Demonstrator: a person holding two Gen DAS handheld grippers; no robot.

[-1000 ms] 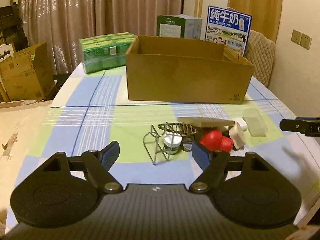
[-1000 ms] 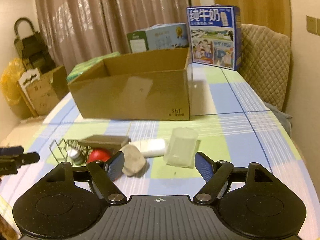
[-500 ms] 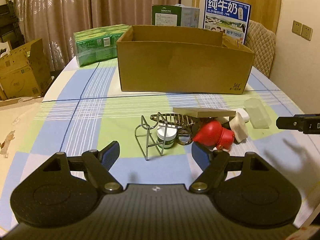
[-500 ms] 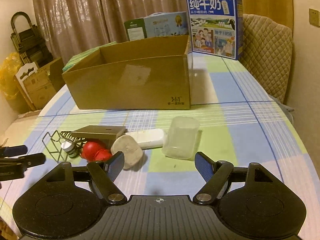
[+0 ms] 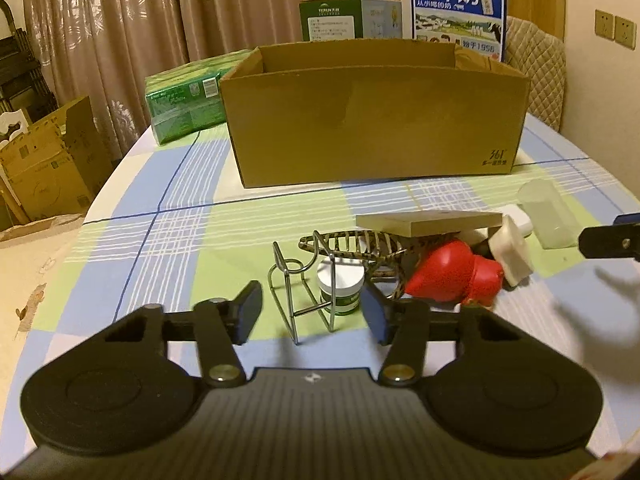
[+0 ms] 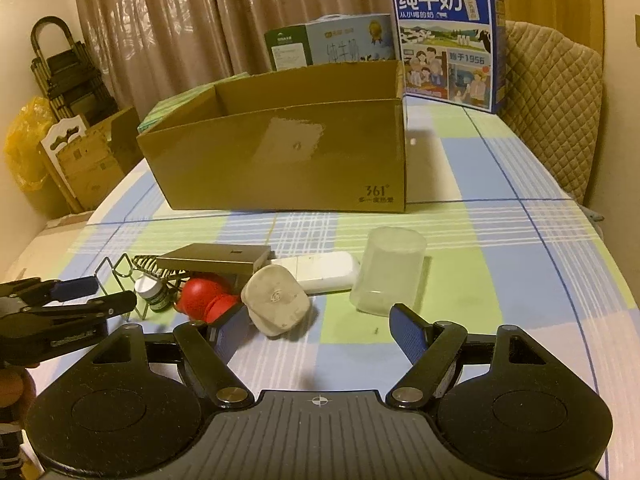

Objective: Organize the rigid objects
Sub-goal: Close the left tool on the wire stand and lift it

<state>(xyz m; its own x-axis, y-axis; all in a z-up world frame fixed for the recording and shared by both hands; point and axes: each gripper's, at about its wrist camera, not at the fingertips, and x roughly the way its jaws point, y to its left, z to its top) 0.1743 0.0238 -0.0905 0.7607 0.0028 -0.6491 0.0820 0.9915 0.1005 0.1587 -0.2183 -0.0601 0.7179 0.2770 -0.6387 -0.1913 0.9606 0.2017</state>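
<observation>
On the checked tablecloth lies a cluster: a wire rack (image 5: 294, 300), a small white jar (image 5: 341, 285) with a green label, a red bulb-shaped thing (image 5: 452, 274), a flat tan box (image 5: 428, 220), a white adapter (image 6: 276, 300) and a frosted plastic cup (image 6: 388, 276). My left gripper (image 5: 311, 314) sits low at the rack with its jaws closing. The rack's near wires stand between the pads, which do not visibly press on them. My right gripper (image 6: 320, 332) is open and holds nothing, just short of the adapter and the cup.
An open cardboard box (image 5: 372, 120) stands behind the cluster. Behind it are a green pack (image 5: 184, 96), a green carton (image 5: 332, 20) and a blue milk carton (image 6: 448, 40). A quilted chair (image 6: 552, 112) is at the right table edge, more cartons (image 5: 44, 168) on the floor at left.
My left gripper has come forward and down to the wire rack, and its jaws have narrowed around it. The right gripper has stayed about where it was, still open.
</observation>
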